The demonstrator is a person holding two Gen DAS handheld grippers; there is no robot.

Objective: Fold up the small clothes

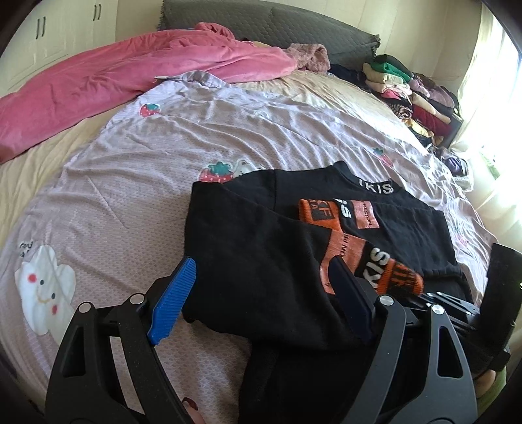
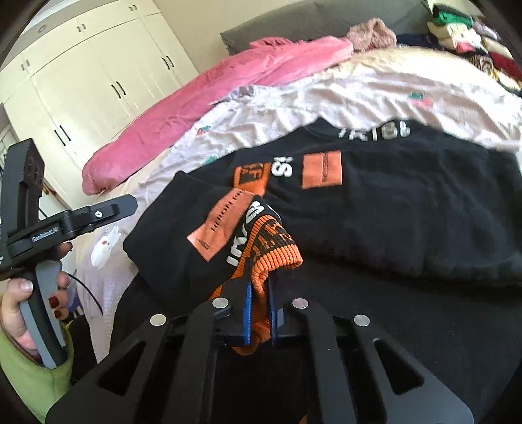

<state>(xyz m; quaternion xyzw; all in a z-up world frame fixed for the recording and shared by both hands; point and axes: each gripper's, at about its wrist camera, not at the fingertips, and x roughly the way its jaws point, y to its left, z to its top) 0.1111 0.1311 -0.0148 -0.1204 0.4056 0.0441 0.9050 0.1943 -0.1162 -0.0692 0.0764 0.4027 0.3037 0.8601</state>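
A small black sweatshirt (image 1: 267, 261) with orange patches and white lettering lies on the lilac bed sheet (image 1: 130, 202). One sleeve is folded across its front. My left gripper (image 1: 261, 287) is open, its blue fingers (image 1: 173, 303) either side of the folded sleeve, just above it. My right gripper (image 2: 259, 287) is shut on the sleeve's orange ribbed cuff (image 2: 277, 251) and holds it over the sweatshirt's body (image 2: 407, 208). The left gripper's handle and the hand on it show at the left of the right wrist view (image 2: 49, 234).
A pink blanket (image 1: 98, 88) lies along the far left of the bed. A grey headboard (image 1: 293, 29) stands behind it. Stacks of folded clothes (image 1: 407, 88) sit at the far right corner. White wardrobes (image 2: 81, 75) stand beyond the bed.
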